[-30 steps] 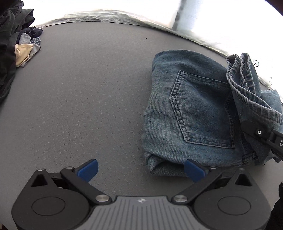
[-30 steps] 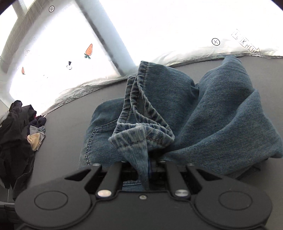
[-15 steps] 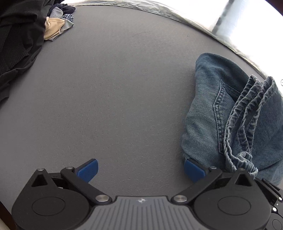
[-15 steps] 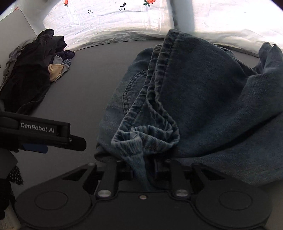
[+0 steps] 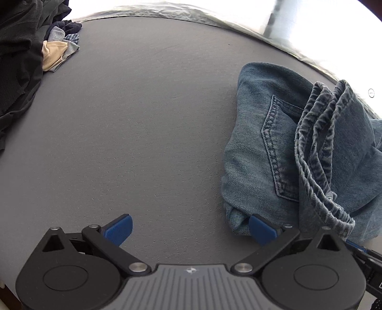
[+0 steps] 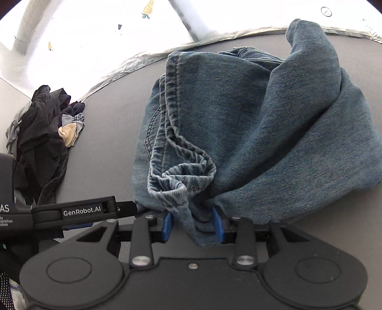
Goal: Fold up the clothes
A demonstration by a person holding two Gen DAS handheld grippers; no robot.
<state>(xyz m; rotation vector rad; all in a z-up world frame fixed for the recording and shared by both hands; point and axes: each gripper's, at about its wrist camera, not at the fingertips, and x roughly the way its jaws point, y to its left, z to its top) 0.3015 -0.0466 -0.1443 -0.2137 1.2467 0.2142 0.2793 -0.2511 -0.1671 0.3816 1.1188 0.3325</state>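
Note:
Blue jeans (image 5: 274, 147) lie folded on the grey table (image 5: 143, 119), back pocket up, with the bunched hems draped over them. My left gripper (image 5: 189, 226) is open wide just off the jeans' near left corner, its right pad (image 5: 261, 229) touching the fold. In the right wrist view the jeans (image 6: 262, 131) fill the middle. My right gripper (image 6: 193, 226) has its jaws opening, and a strip of hem hangs loosely between the blue pads (image 6: 168, 226). One finger of the left gripper (image 6: 95, 211) reaches in from the left beside it.
A heap of dark clothes (image 5: 19, 59) with a beige and a checked piece lies at the far left of the table, also seen as the dark heap (image 6: 40, 143) in the right wrist view. Crinkled silver sheeting (image 5: 214, 21) lines the table's back edge.
The right gripper's jaws have parted from a tight grip on the hem, so the blue pads now show. The hem bundle has sunk onto the folded jeans. The left gripper stayed open.

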